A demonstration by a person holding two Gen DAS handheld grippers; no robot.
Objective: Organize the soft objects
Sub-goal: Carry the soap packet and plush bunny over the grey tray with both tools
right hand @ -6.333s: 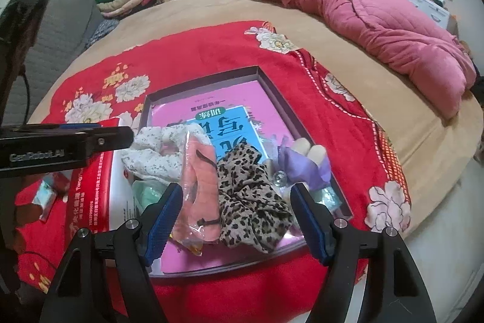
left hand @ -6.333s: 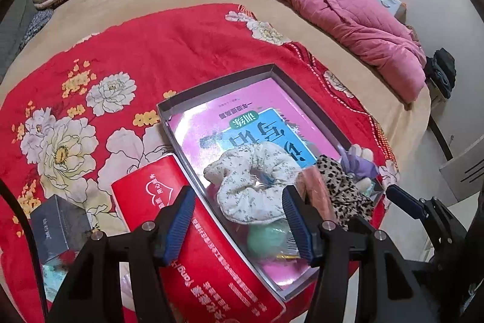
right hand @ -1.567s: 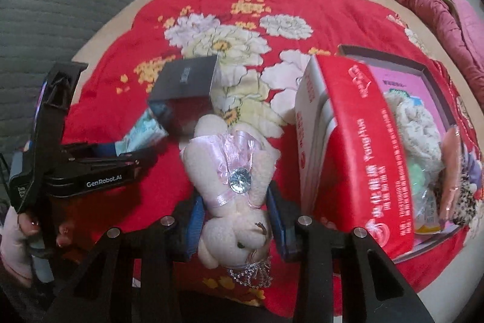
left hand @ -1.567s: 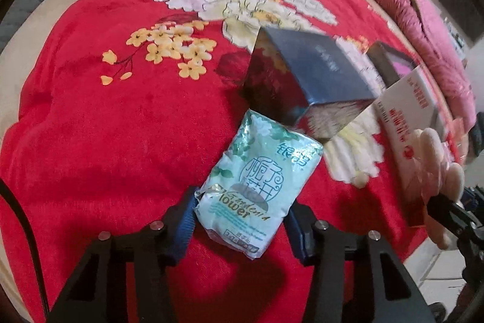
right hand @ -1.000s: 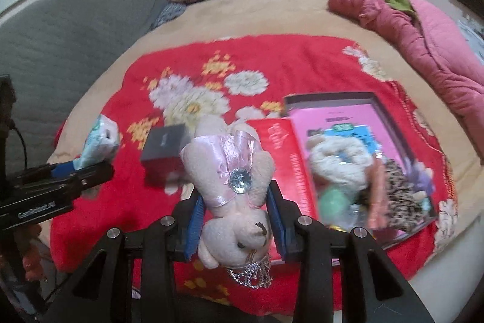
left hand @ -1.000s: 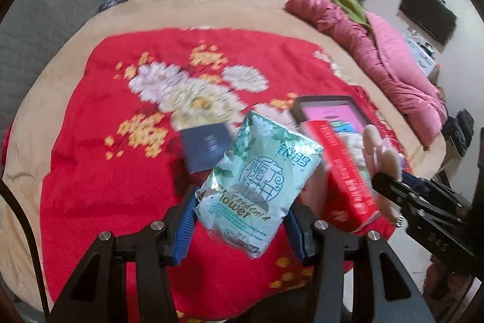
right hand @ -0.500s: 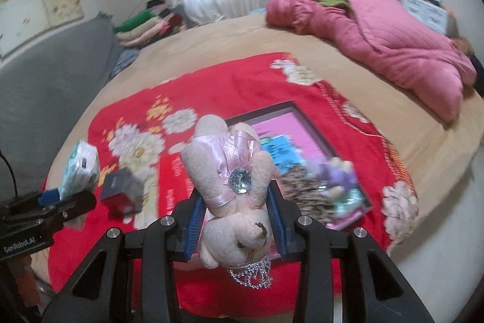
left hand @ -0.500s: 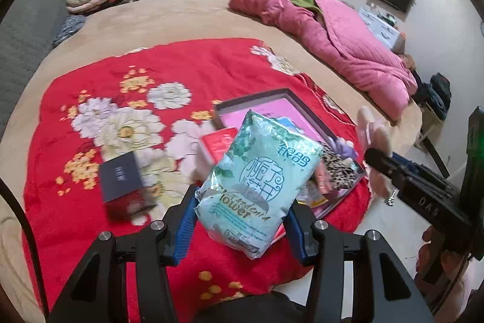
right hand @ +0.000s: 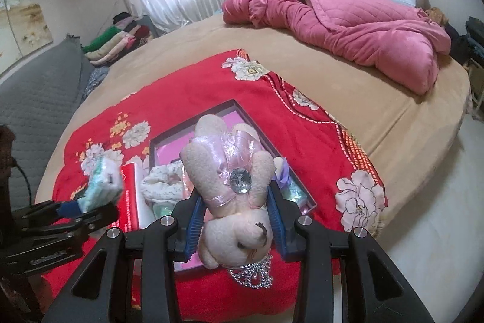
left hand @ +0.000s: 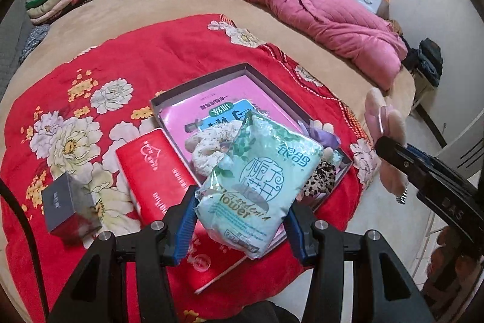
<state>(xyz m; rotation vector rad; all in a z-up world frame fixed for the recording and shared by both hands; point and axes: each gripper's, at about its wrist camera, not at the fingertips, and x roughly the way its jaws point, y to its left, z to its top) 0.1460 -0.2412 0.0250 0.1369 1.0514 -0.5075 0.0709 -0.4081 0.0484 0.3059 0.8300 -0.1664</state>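
Clamped between the blue pads of the left gripper (left hand: 239, 224) is a pale green tissue pack (left hand: 258, 185), held in the air above the near end of the grey tray (left hand: 199, 84). From the left wrist view the printed face of the pack is seen, with a round emblem and lettering; from the right wrist view only its narrow end (right hand: 101, 182) is shown, at the far left, above a dark arm of that gripper. At the left of the left wrist view a small dark box (left hand: 68, 203) is seen lying on the red floral blanket (left hand: 145, 56); it is not found in the right wrist view. Just beside the tray a red carton (left hand: 154, 171) is seen lying flat, touching the tray's left wall. Inside the tray a pink book (left hand: 208, 111), a white floral scrunchie (left hand: 208, 146), a leopard scrunchie (left hand: 322, 180) and a purple piece (left hand: 322, 133) are seen; in the right wrist view most of these are hidden.

Closed on a beige teddy bear (right hand: 233, 186) is the right gripper (right hand: 234, 220), the bear being held head down above the tray, with a pink ribbon, a clear gem and a bead chain showing. In the left wrist view only the bear's legs (left hand: 382, 126) are seen at the right edge. A pink quilt (right hand: 348, 20) is seen at the far right of the bed.
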